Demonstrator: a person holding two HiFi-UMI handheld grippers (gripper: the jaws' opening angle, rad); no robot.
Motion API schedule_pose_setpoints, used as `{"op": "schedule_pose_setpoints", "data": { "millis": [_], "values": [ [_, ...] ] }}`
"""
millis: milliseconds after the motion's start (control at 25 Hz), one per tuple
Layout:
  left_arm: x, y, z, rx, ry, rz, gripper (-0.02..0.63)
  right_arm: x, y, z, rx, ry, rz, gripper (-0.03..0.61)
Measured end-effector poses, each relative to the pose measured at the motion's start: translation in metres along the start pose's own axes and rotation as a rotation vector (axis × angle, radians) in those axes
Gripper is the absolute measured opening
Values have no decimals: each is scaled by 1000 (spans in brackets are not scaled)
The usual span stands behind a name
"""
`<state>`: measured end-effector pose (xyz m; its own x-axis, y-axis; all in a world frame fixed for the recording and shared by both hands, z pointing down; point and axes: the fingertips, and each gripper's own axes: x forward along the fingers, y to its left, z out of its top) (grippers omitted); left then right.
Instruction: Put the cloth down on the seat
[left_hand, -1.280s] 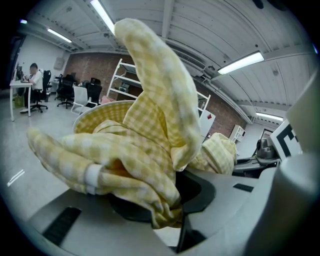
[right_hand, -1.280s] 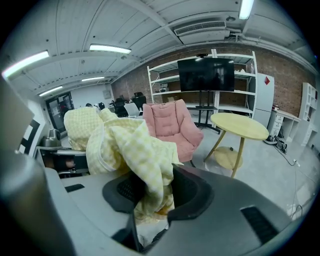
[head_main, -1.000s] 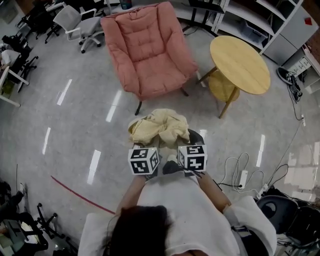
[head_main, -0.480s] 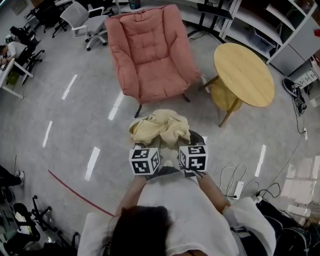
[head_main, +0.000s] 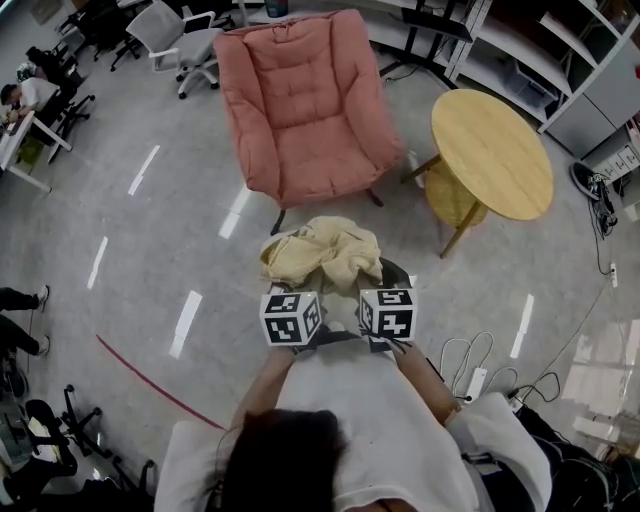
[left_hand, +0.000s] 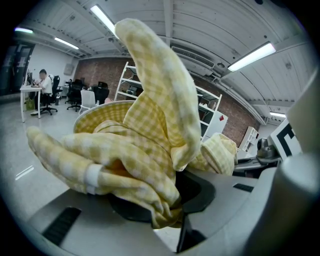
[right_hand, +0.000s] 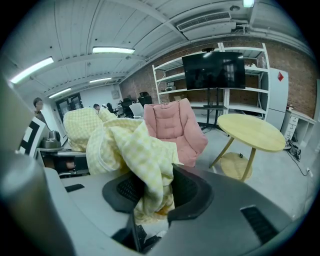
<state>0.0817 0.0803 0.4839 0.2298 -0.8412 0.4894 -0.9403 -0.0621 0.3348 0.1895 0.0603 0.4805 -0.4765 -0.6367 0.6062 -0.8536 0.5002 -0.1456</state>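
A yellow checked cloth (head_main: 322, 252) hangs bunched in the air between both grippers, a short way in front of the pink armchair (head_main: 300, 100). My left gripper (head_main: 296, 296) is shut on one part of the cloth (left_hand: 135, 150), which fills most of the left gripper view. The right gripper (head_main: 374, 290) is shut on another fold of the cloth (right_hand: 145, 170), pinched between its black pads. Beyond that fold, in the right gripper view, the armchair (right_hand: 175, 127) shows with its seat bare.
A round wooden side table (head_main: 490, 150) with a lower shelf stands right of the armchair. Office chairs (head_main: 175, 40) and desks stand at the far left, shelving (head_main: 560, 60) at the far right. Cables and a power strip (head_main: 478, 378) lie on the floor at my right.
The armchair and table have drawn slightly lower and closer in the head view over the second. Both grippers keep the same hold on the cloth.
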Motion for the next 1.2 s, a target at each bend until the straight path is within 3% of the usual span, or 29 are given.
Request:
{"op": "schedule_pose_setpoints", "data": {
  "millis": [640,1200],
  "values": [
    [20,7,2,-11,25,-16,114,17,-8,3,10,25,-11,147],
    [85,47,43,-15,60,-48,114,86,-19,47,10,56,-39,147]
  ]
}}
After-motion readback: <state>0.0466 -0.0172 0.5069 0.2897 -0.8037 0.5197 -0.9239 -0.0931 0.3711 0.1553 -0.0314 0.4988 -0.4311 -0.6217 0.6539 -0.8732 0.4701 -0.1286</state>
